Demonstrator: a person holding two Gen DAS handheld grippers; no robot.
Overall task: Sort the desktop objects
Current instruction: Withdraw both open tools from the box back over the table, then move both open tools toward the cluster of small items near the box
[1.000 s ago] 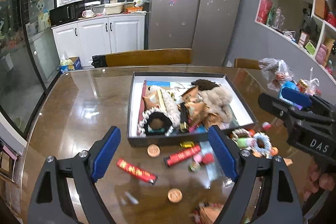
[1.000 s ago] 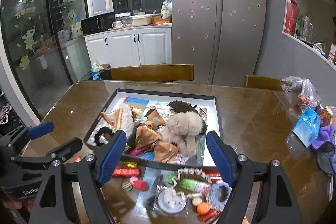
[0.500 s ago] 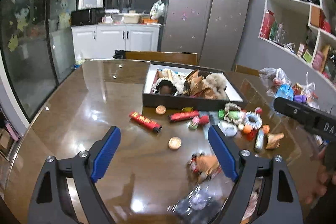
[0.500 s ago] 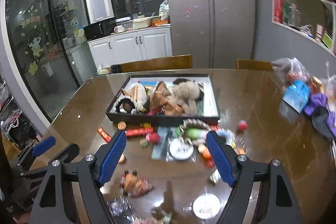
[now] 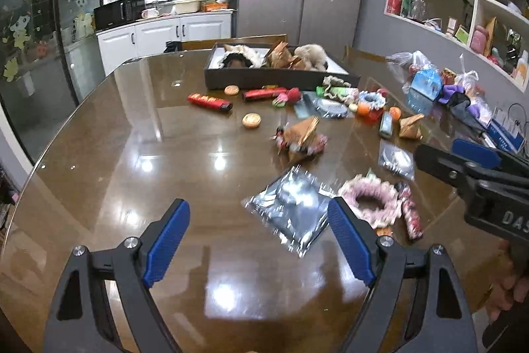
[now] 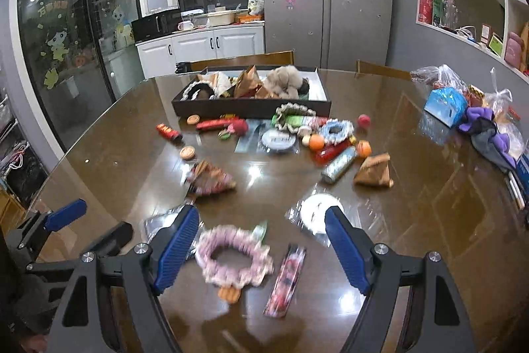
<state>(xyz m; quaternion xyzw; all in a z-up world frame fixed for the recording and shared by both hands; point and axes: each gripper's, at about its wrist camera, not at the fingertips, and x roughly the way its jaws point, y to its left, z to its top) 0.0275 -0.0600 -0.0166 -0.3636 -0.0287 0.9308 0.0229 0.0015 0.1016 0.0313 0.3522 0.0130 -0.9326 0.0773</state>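
A dark tray [image 5: 264, 81] [image 6: 251, 109] holding several soft toys and brown pouches sits at the table's far middle. Loose items lie in front of it: red tubes, round biscuits, oranges, scrunchies. A pink scrunchie [image 6: 233, 257] [image 5: 372, 204] lies near me, with a silver foil packet [image 5: 291, 210] to its left and a patterned stick [image 6: 287, 280] to its right. My left gripper [image 5: 259, 240] is open and empty above the near table. My right gripper [image 6: 261, 248] is open and empty above the pink scrunchie.
Plastic bags, a blue pack [image 6: 446, 103] and purple cloth [image 6: 489, 134] crowd the table's right edge. Chairs [image 6: 241, 60] stand behind the table. A brown pouch [image 6: 373, 174] and a clear packet with a white disc [image 6: 319, 214] lie right of centre.
Both grippers have pulled back from the tray toward the near table edge. Near items, the pink scrunchie and foil packet, have come into view. Both stay open.
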